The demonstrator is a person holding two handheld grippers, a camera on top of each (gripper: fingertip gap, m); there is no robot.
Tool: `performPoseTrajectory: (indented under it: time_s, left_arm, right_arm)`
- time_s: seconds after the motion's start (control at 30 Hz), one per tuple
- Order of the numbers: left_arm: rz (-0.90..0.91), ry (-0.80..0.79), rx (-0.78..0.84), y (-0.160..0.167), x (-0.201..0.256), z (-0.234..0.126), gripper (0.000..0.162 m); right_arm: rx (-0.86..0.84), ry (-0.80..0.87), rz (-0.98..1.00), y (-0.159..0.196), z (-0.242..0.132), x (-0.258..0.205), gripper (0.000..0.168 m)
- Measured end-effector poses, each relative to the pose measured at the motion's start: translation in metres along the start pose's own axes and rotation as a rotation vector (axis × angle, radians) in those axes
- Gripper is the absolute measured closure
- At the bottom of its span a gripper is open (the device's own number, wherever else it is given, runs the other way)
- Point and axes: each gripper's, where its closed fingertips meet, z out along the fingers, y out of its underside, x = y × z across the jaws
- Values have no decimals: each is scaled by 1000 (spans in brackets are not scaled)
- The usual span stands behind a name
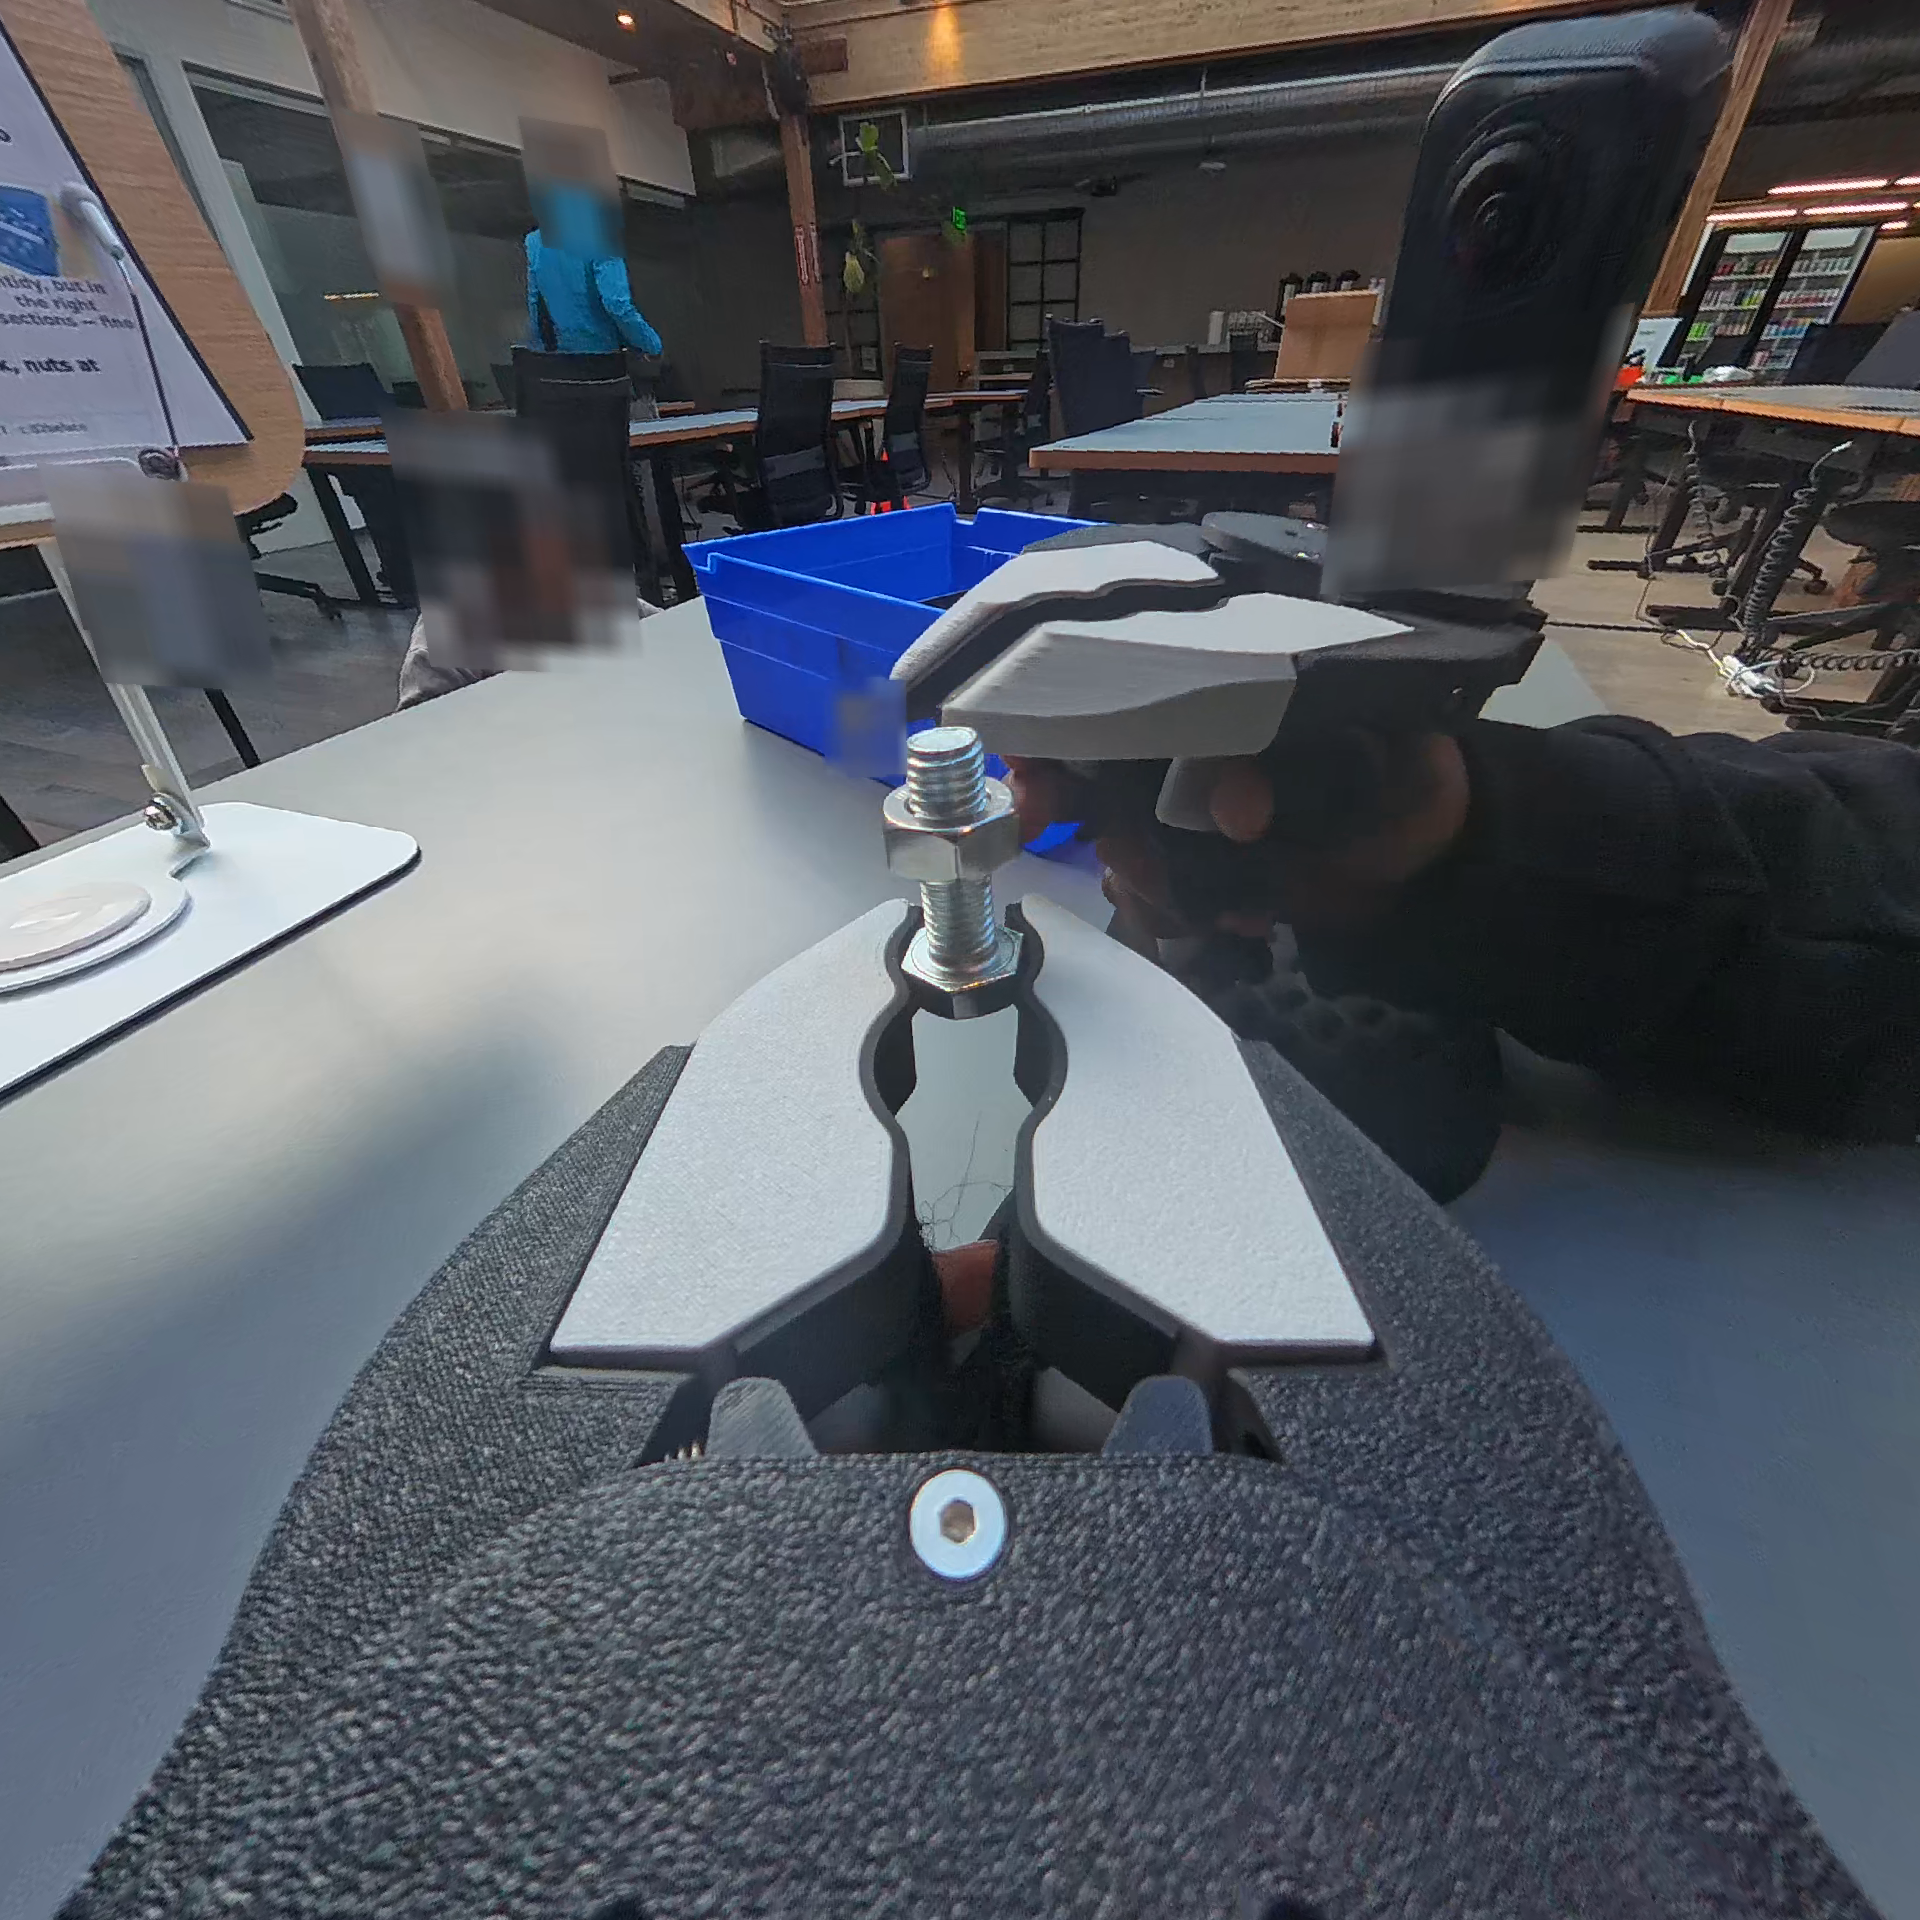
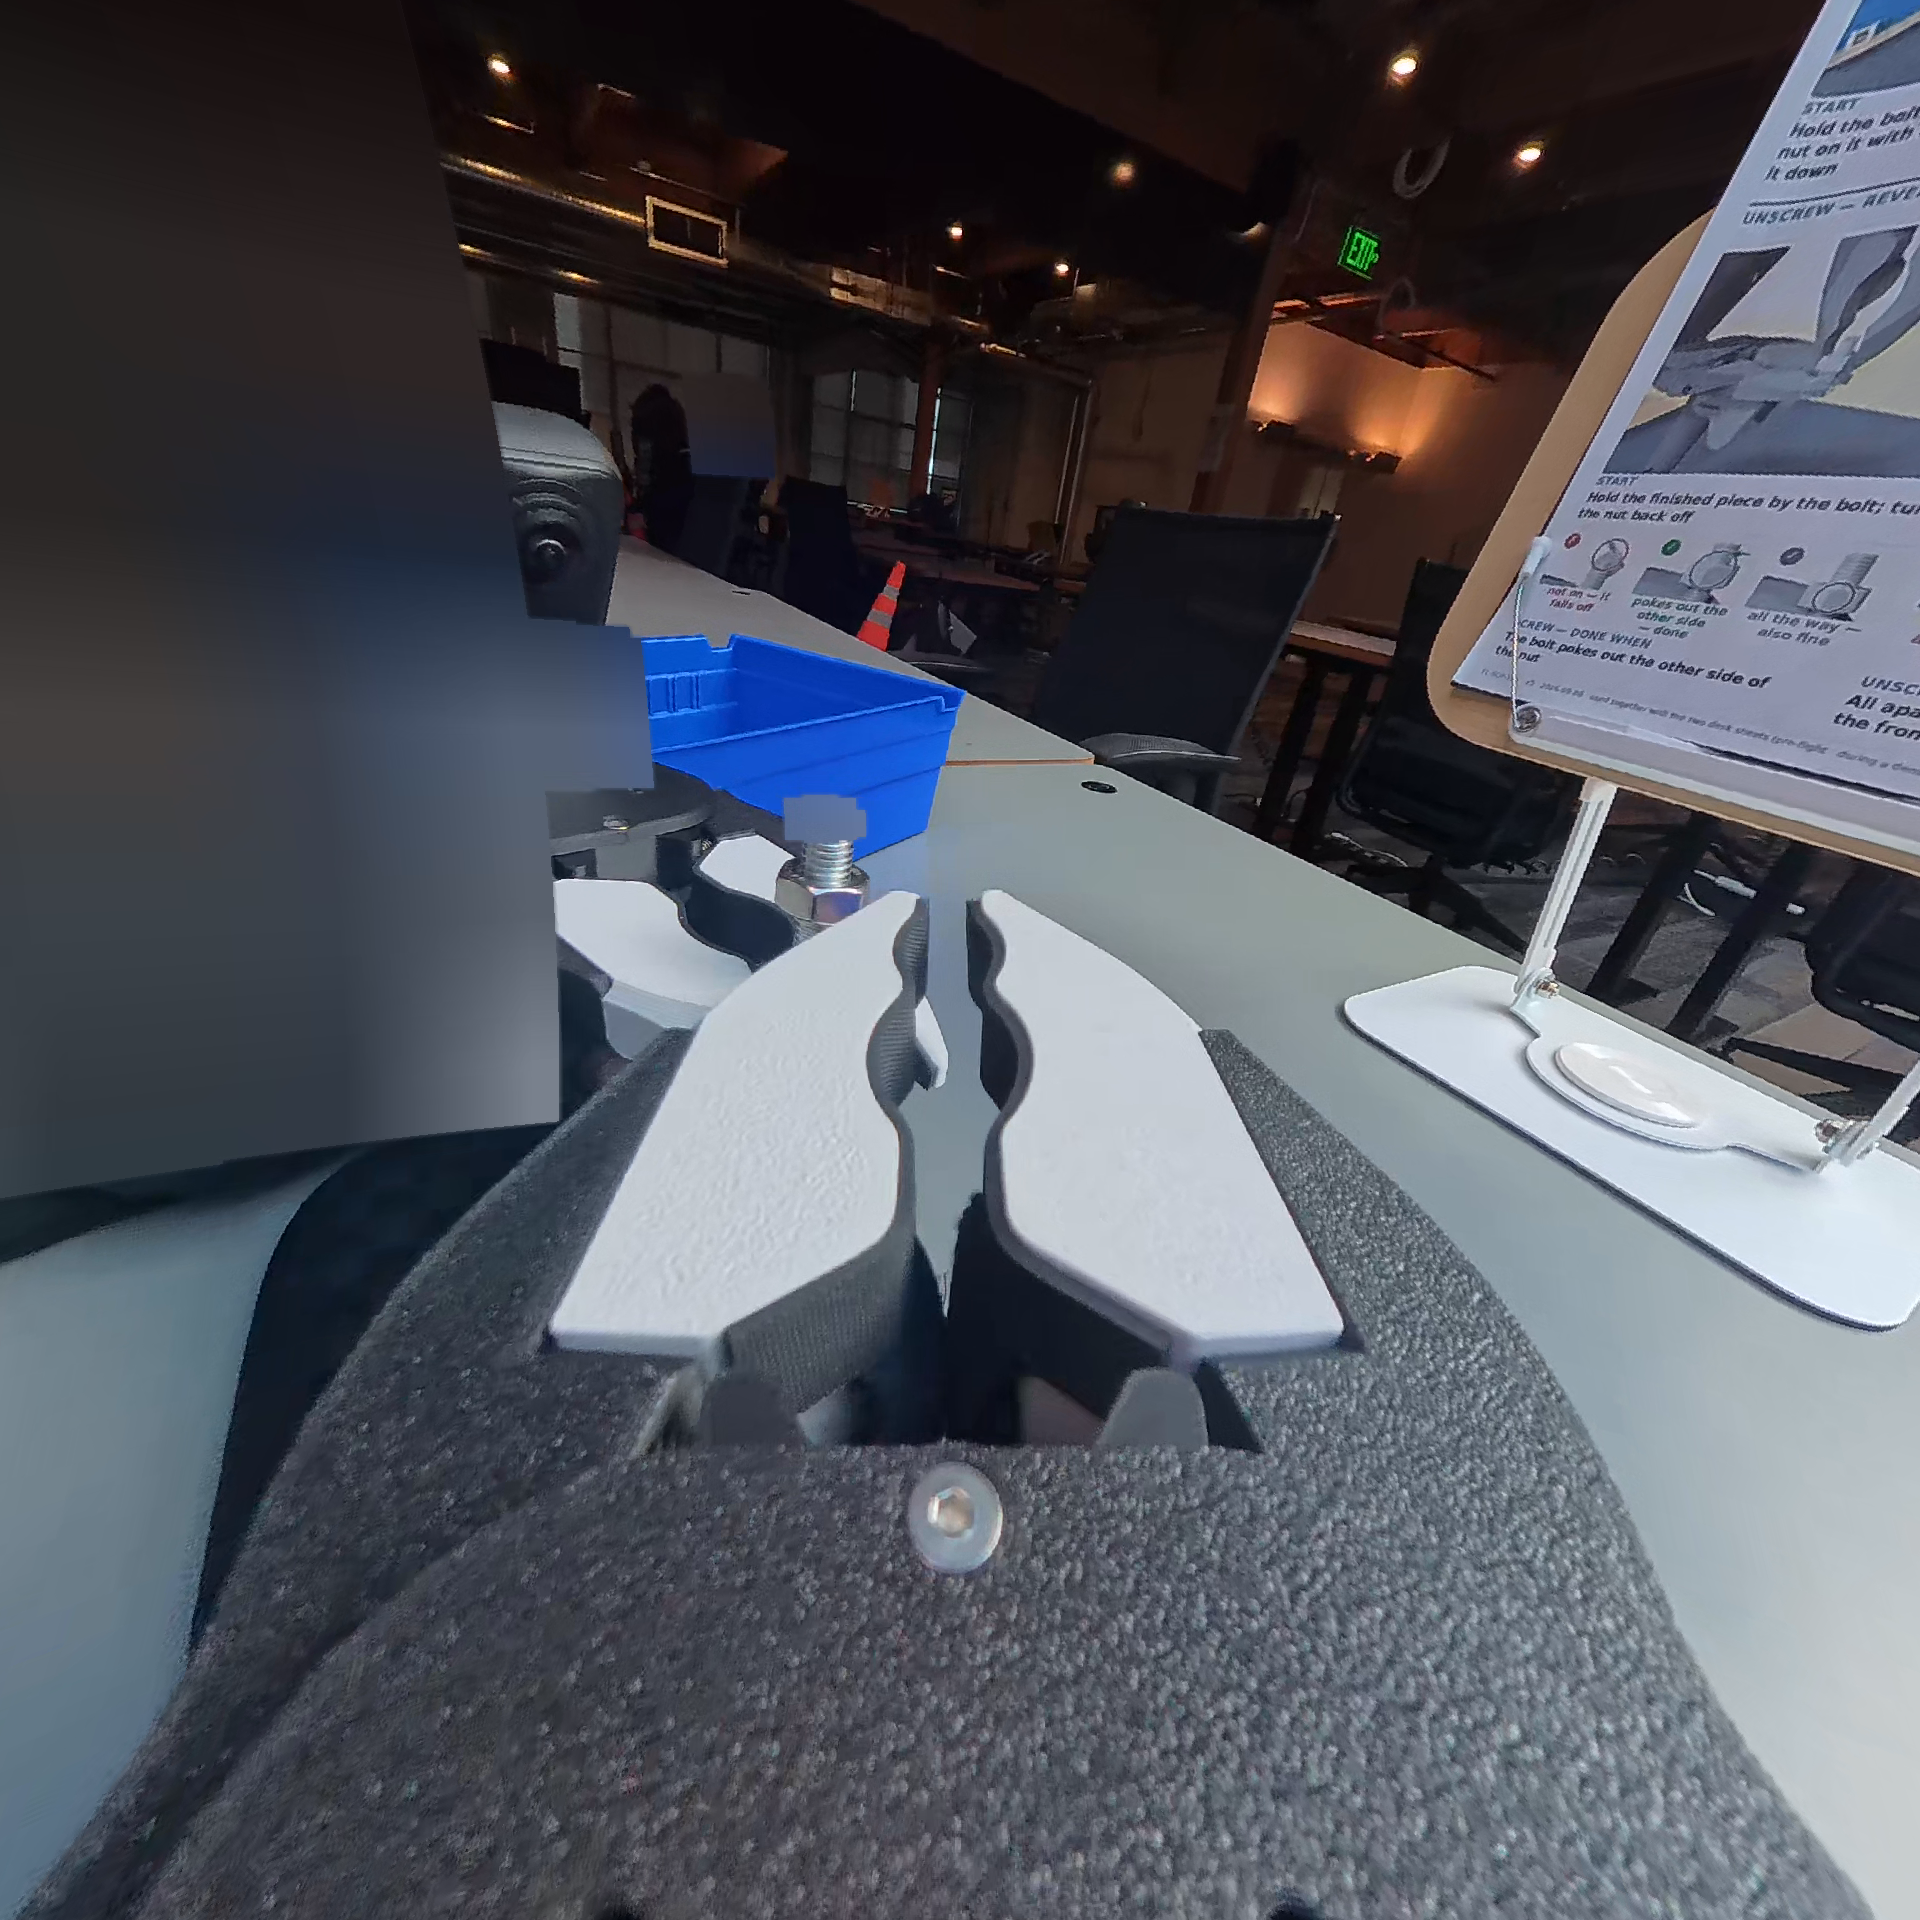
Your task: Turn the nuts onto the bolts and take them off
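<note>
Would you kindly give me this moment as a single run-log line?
left gripper: shut on bolt head, bolt upright | nut: partway down thread | right gripper: beside nut, holding nothing | blue bin: behind

Upright bolt (image 1: 954, 904), nut (image 1: 951, 828) mid-thread

Right gripper (image 1: 935, 696) crowds the upright bolt (image 1: 948, 862) from right; blue bin (image 1: 790, 613) blocks behind; left side open.

Beyond the grey table (image 1: 436, 935) stretches a dim open office with rows of long desks (image 1: 1184, 436) and black chairs (image 1: 795, 436), timber posts (image 1: 800, 208), exposed ducts (image 1: 1143, 135), small ceiling spotlights (image 2: 1403, 64) and lit drink fridges (image 1: 1782, 291) at the far wall.
</note>
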Motion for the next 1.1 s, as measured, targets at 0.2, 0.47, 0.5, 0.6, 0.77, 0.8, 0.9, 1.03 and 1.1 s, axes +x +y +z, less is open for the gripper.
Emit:
performPoseTrajectory:
  time_s: [0.2, 0.47, 0.5, 0.6, 0.77, 0.8, 0.9, 1.03, 1.1]
  left_arm:
    - [-2, -1, 0, 0, 0, 0, 148]
    - [0, -4, 0, 0, -1, 0, 148]
    - [0, -4, -1, 0, -1, 0, 148]
    - [3, -2, -2, 0, 0, 0, 148]
    - [1, -1, -1, 0, 0, 0, 148]
    - [2, 0, -2, 0, 0, 0, 148]
    - [0, -1, 0, 0, -1, 0, 148]
    - [-3, -3, 3, 0, -1, 0, 148]
    - [-3, -4, 1, 0, -1, 0, 148]
  right_arm:
    - [18, -58, 75, -3, 5, -9, 119]
    - [-12, 1, 117, 4, 34, -8, 91]
    - [-15, 4, 117, 5, 37, -8, 91]
    - [-30, 22, 107, 7, 40, -6, 94]
    - [-34, 31, 83, 7, 33, -3, 98]
    - [-34, 28, 79, 7, 31, -3, 99]
    - [-25, 26, 59, 5, 23, -3, 104]
    - [-15, 20, 46, 3, 15, -3, 109]
    - [-12, 1, 38, 2, 12, -5, 115]
